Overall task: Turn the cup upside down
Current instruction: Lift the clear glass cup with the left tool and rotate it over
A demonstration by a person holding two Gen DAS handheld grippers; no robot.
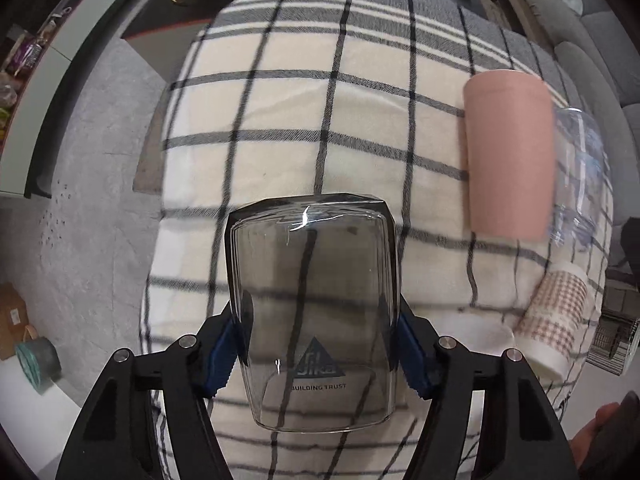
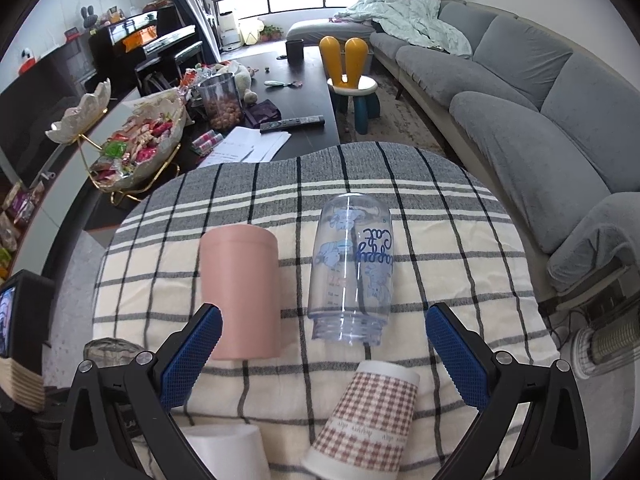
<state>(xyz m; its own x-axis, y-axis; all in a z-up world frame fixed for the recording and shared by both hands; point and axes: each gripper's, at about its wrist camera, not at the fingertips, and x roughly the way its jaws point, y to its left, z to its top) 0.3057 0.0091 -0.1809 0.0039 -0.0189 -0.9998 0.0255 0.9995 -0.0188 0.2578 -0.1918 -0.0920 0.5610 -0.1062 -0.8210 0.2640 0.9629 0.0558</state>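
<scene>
My left gripper (image 1: 316, 354) is shut on a clear smoky glass cup (image 1: 312, 304) with a printed logo; its base points away from me and its mouth toward the camera, above the plaid cloth (image 1: 280, 120). My right gripper (image 2: 324, 356) is open and empty, low over the cloth (image 2: 460, 248). Between and beyond its fingers stand an upside-down pink cup (image 2: 240, 292), an upside-down clear bottle cup with blue print (image 2: 352, 276) and a checked paper cup (image 2: 368, 420). The pink cup (image 1: 508, 152) and checked cup (image 1: 556, 316) also show in the left wrist view.
A white cup (image 2: 228, 452) sits at the near edge. A dark coffee table (image 2: 304, 92) with snacks, papers and a remote lies beyond the cloth. A grey sofa (image 2: 520, 92) runs along the right. A heater (image 2: 608, 336) stands at the right edge. Grey floor (image 1: 88, 160) lies left.
</scene>
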